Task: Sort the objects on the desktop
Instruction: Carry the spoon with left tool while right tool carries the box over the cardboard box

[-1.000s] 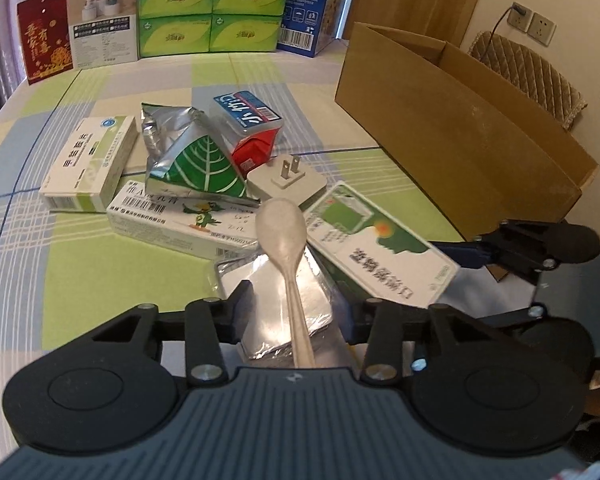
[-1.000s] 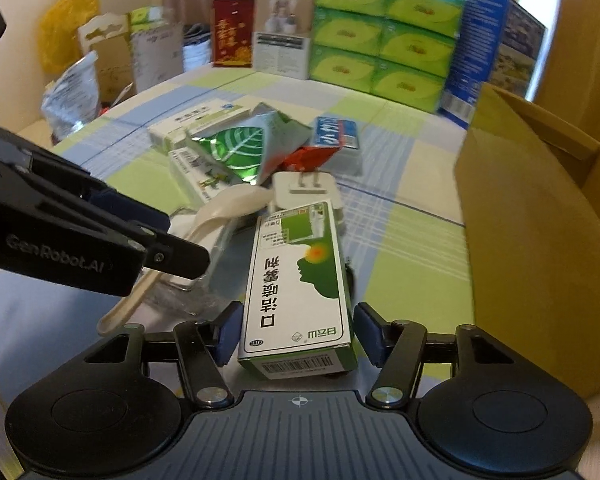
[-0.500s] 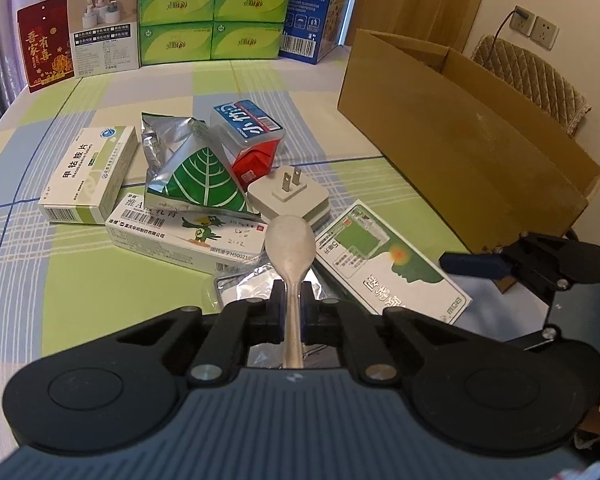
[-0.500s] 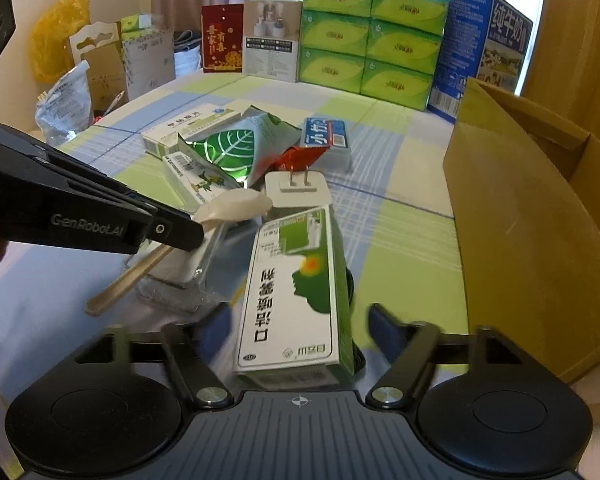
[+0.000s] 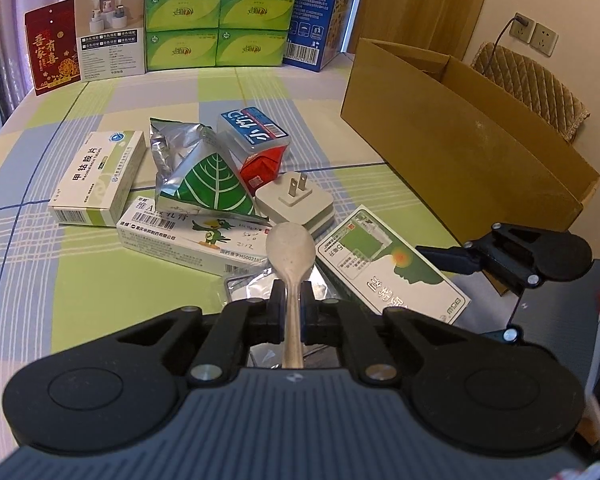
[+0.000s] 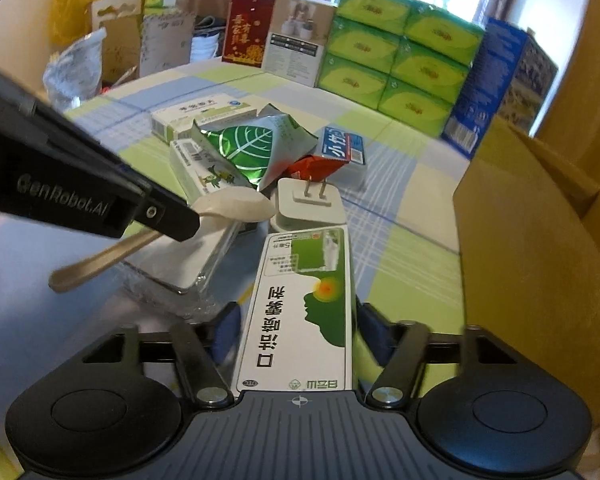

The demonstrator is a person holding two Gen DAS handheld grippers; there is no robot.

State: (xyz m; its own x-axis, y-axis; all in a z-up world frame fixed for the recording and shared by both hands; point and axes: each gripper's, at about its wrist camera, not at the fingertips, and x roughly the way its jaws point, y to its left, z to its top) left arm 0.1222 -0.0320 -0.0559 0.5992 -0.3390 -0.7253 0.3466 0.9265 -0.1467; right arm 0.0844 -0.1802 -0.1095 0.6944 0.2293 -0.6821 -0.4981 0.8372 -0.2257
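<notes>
Spoon [image 5: 291,257] clamped in left gripper [image 5: 292,312]; right gripper [image 6: 298,334] straddles green box [image 6: 306,312]

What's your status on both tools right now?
Left tool shut on spoon. Right tool closing round green medicine box, grip unconfirmed. Cardboard box open at right, path unobstructed.

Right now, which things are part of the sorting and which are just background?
In play: spoon in left gripper; green medicine box between right gripper fingers; plug adapter; leaf pouch; cardboard box.
Background: tissue packs; red bag; wall sockets.
</notes>
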